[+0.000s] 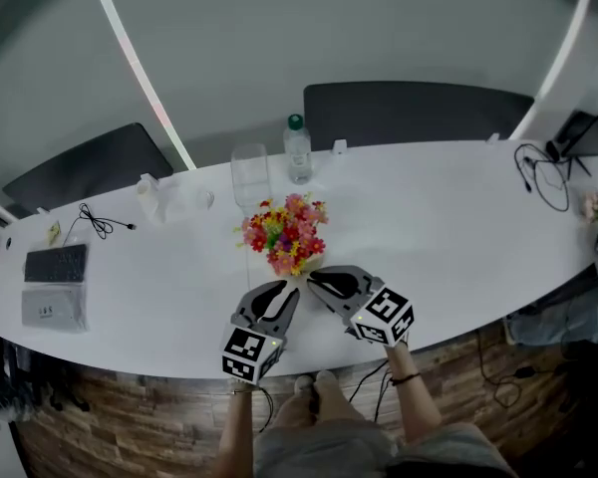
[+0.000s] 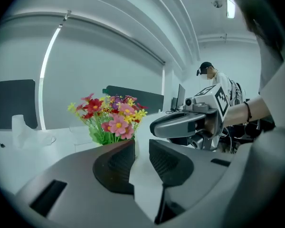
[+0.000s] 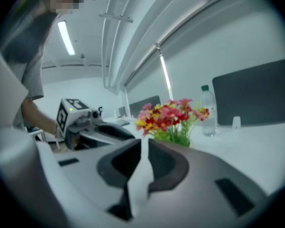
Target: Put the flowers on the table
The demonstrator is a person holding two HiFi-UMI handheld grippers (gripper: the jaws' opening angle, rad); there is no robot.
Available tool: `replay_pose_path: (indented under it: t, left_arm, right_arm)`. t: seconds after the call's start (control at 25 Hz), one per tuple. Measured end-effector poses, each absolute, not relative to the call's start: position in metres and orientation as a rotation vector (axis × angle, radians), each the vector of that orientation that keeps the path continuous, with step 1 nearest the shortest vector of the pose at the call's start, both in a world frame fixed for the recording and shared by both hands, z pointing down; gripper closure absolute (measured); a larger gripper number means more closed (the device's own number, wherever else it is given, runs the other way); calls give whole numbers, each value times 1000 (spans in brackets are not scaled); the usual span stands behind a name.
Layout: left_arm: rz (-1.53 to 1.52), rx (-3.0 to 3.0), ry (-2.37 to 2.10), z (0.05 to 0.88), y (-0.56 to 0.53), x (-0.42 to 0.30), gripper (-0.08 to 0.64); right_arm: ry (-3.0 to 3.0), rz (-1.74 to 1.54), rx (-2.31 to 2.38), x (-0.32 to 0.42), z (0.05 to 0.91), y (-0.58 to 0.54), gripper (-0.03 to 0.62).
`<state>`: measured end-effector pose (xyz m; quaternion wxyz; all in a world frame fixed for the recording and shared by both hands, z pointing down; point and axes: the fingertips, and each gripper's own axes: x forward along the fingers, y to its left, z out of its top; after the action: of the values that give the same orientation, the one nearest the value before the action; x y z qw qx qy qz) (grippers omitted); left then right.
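White curved table (image 1: 458, 227) runs left to right, with a grey wall and two dark chair backs (image 1: 414, 113) behind its far edge. Flowers (image 1: 286, 233), a mixed red, pink and yellow bunch with green stems, stand upright on the table about mid-length, closer to the near edge than the far one. Clear glass (image 1: 249, 177) sits just behind them on the far left, and a water bottle with a green cap (image 1: 297, 150) stands right of the glass, further back. Keyboard (image 1: 56, 264) and a loose black cable (image 1: 100, 222) lie at the left end, well apart from the bunch. Left gripper (image 1: 282, 292) hovers at the near side of the flowers with its tips just below the bunch; its jaws stand a narrow gap apart with nothing between them. Right gripper (image 1: 319, 280) is just right of it, tips angled in toward the left one, jaws drawn nearly together to a thin slit, also empty. Neither gripper holds the bunch. Left gripper view shows the flowers (image 2: 109, 118) just past the jaws and the other gripper (image 2: 175, 125) to the right.
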<state>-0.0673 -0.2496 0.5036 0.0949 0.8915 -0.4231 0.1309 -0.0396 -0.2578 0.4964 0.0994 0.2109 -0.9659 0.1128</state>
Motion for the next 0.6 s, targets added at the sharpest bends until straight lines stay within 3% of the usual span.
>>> replay_pose_path:
  t: [0.6]
  left_arm:
    - [352,2688,-1228,475,-219,-54,532]
  right_arm:
    - [-2949,320,637,-38,461,-227,566]
